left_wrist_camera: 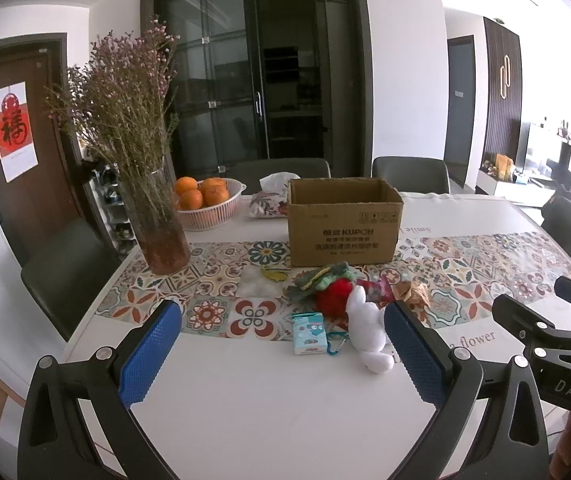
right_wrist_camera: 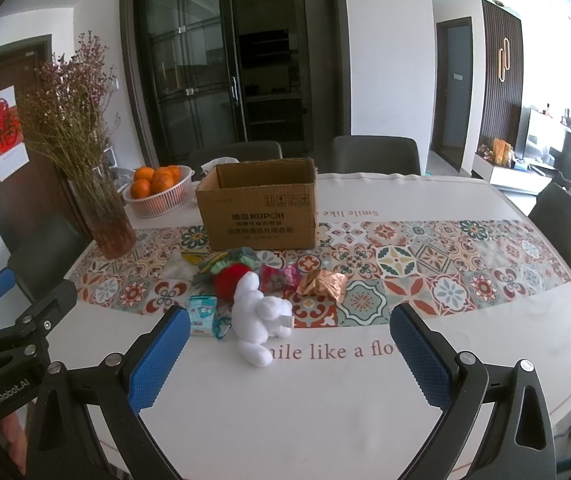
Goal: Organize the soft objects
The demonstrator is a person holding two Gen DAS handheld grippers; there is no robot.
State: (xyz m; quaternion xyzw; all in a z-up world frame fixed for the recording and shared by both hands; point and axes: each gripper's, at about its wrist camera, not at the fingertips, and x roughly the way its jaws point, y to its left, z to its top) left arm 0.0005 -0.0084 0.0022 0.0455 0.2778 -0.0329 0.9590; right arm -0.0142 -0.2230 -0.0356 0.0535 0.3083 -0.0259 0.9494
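A white plush toy lies on the table in front of an open cardboard box. Behind it lie a red plush ball, a green knitted piece, a red wrapper, a crumpled gold wrapper and a small teal packet. My left gripper is open and empty, held above the table short of the pile. My right gripper is open and empty, just short of the white toy.
A glass vase of dried flowers stands at the left. A white basket of oranges and a tissue pack sit behind. Dark chairs surround the table.
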